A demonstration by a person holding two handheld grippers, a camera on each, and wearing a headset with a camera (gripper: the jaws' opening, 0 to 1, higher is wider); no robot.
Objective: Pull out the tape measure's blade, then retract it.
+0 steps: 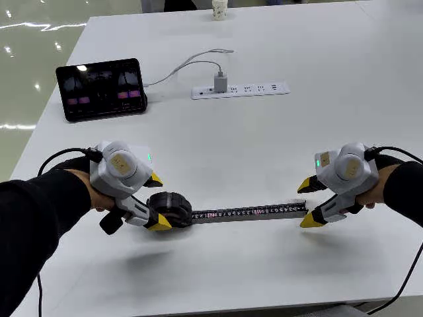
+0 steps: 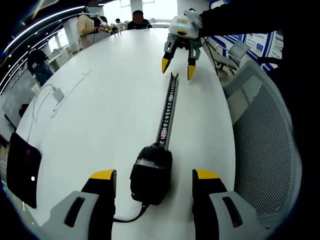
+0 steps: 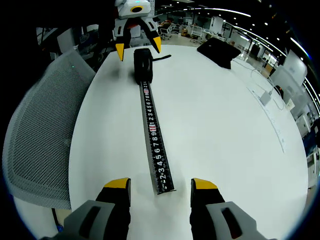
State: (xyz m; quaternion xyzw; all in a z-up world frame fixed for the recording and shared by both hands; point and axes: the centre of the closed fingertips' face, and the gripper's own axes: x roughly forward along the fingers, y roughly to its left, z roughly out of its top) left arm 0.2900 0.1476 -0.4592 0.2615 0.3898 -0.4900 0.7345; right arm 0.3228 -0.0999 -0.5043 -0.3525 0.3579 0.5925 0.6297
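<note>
White counter is seen from above in the head view, with a black tape measure lying left of centre in the lower part of the frame. Its blade is stretched to the right along the counter, flat and numbered side up, ending at a tip at the lower right. The left tongs are held apart, one yellow-tipped jaw on each side of the case. In the left gripper view a gap is seen between each jaw and the case, so nothing is clamped. The right tongs are likewise apart. In the right gripper view the blade's tip lies on the counter between the two jaw tips, untouched. A tablet is placed at the upper left and a power strip near the top centre, both well apart from the work.

The pull-out appears to be done, and retraction is judged to be what is left. For that to be done well, the case should be clamped squarely across its sides by the left tongs so that it cannot skid. The tip should be taken lightly by the right tongs and walked back toward the case, so that the blade is fed in straight and is not left to whip or kink. Whether a lock is holding the blade cannot be told; if so, it would need releasing first.
</note>
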